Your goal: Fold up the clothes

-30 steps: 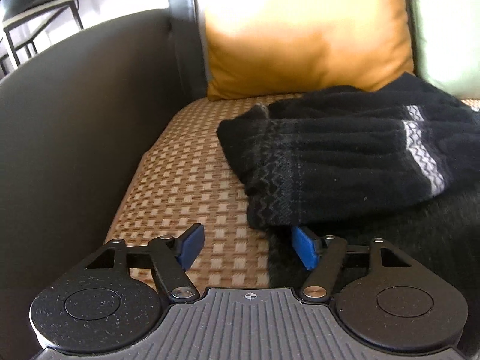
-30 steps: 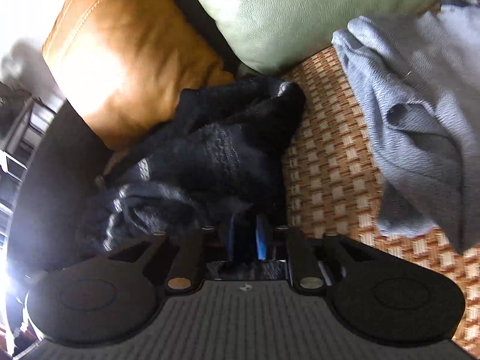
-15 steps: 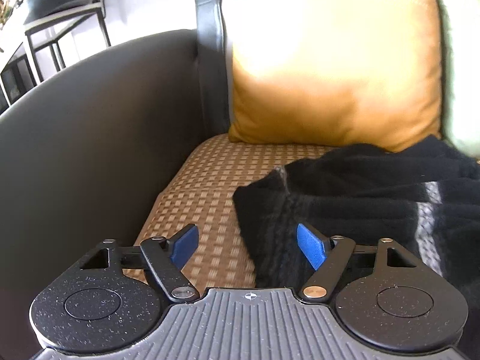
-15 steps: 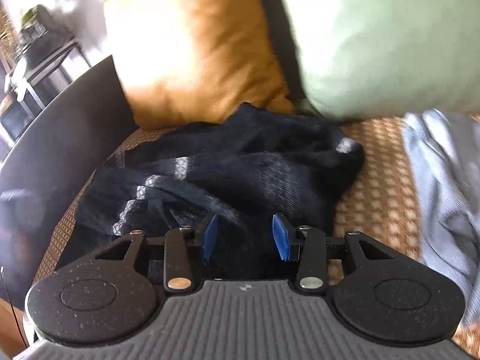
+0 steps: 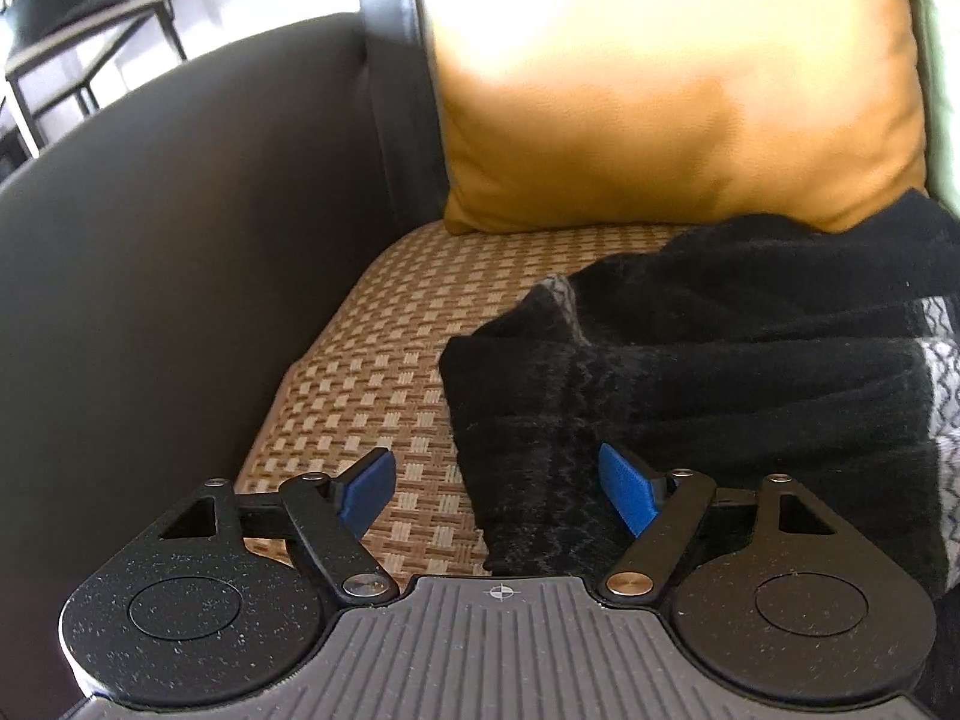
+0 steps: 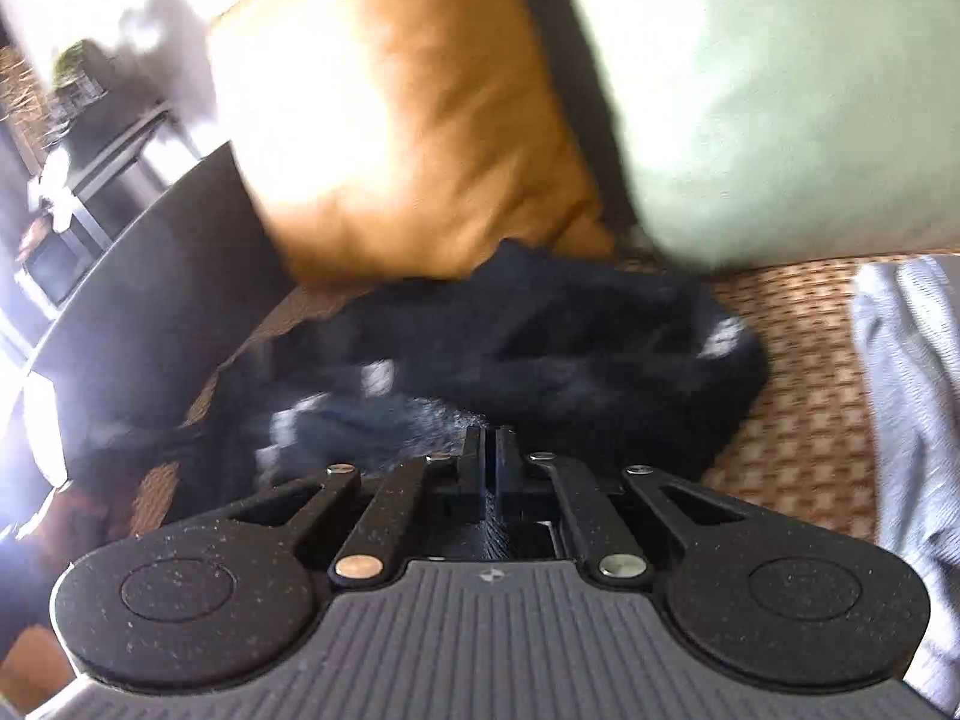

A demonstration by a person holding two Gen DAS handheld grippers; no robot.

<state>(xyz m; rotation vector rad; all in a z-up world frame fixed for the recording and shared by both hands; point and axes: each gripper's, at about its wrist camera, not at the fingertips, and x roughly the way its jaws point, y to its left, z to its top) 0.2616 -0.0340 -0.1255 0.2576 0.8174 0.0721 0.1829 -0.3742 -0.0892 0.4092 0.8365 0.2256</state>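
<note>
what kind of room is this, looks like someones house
Most likely a living room at home. A dark leather sofa with a woven seat mat holds an orange cushion and a green cushion, with a black sweater and grey garment lying on the seat.

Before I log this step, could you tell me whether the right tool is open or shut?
Shut. The right tool has its fingers pressed together on a fold of the black sweater.
</note>
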